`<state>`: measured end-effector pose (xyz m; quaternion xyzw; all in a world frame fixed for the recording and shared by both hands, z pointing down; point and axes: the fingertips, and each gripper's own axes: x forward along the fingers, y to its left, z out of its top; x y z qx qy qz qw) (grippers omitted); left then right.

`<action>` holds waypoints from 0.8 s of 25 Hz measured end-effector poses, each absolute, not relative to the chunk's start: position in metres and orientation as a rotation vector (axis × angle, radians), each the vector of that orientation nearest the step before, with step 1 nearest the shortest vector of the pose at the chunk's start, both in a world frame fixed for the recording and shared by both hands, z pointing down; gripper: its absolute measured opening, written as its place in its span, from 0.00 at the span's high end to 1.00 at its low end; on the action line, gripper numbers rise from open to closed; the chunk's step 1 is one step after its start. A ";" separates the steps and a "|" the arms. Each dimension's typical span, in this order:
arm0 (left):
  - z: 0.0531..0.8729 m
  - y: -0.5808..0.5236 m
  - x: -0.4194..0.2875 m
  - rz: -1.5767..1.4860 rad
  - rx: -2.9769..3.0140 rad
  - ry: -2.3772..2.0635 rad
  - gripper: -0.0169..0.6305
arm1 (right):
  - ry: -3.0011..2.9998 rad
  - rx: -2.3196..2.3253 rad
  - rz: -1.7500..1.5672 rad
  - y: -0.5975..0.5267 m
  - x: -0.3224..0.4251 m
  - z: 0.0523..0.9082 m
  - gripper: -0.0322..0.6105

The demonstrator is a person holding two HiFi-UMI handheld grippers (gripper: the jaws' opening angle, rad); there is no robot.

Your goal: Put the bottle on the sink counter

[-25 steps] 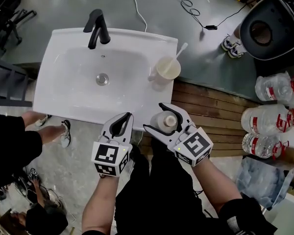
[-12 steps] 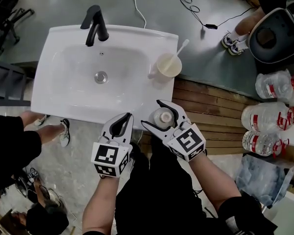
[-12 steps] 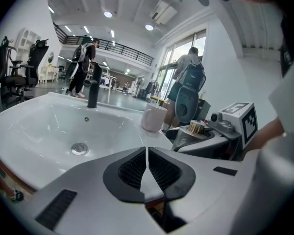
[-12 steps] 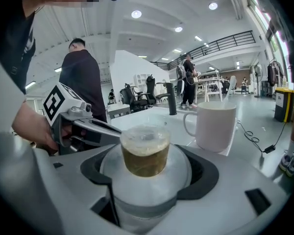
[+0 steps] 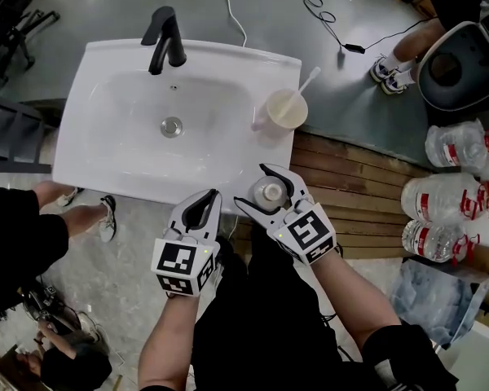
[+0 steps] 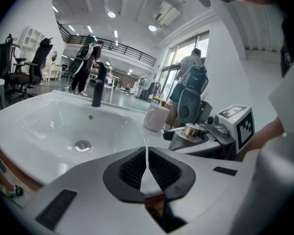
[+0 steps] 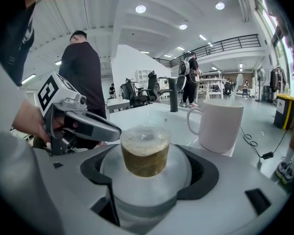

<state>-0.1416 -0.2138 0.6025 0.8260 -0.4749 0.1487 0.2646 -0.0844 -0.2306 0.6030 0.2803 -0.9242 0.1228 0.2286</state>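
Head view: right gripper [image 5: 255,188] moved bottle [image 5: 270,191] closer to sink [image 5: 98,172].

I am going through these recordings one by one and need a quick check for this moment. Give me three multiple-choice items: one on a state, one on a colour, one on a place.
1. The right tool is:
A. open and empty
B. shut on the bottle
C. shut on nothing

2. The faucet is:
A. white
B. chrome
C. black

3. The mug stands:
A. on the sink counter's right edge
B. under the faucet
C. held in the right tool

Answers:
1 B, since the right gripper view shows the jaws closed round the bottle's body.
2 C, since the head view shows it dark against the white sink counter.
3 A, since the head view shows it on the rim at the right side.
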 end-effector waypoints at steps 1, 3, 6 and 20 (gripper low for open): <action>0.603 -0.213 -0.143 0.402 2.230 -1.285 0.94 | -2.540 0.769 0.327 -0.231 -0.085 0.603 0.40; 0.604 -0.212 -0.144 0.401 2.225 -1.288 0.94 | -2.537 0.762 0.301 -0.231 -0.089 0.603 0.40; 0.606 -0.210 -0.145 0.400 2.218 -1.290 0.94 | -2.539 0.748 0.287 -0.234 -0.091 0.603 0.40; 0.607 -0.209 -0.138 0.404 2.215 -1.268 0.94 | -2.539 0.676 0.337 -0.228 -0.093 0.608 0.38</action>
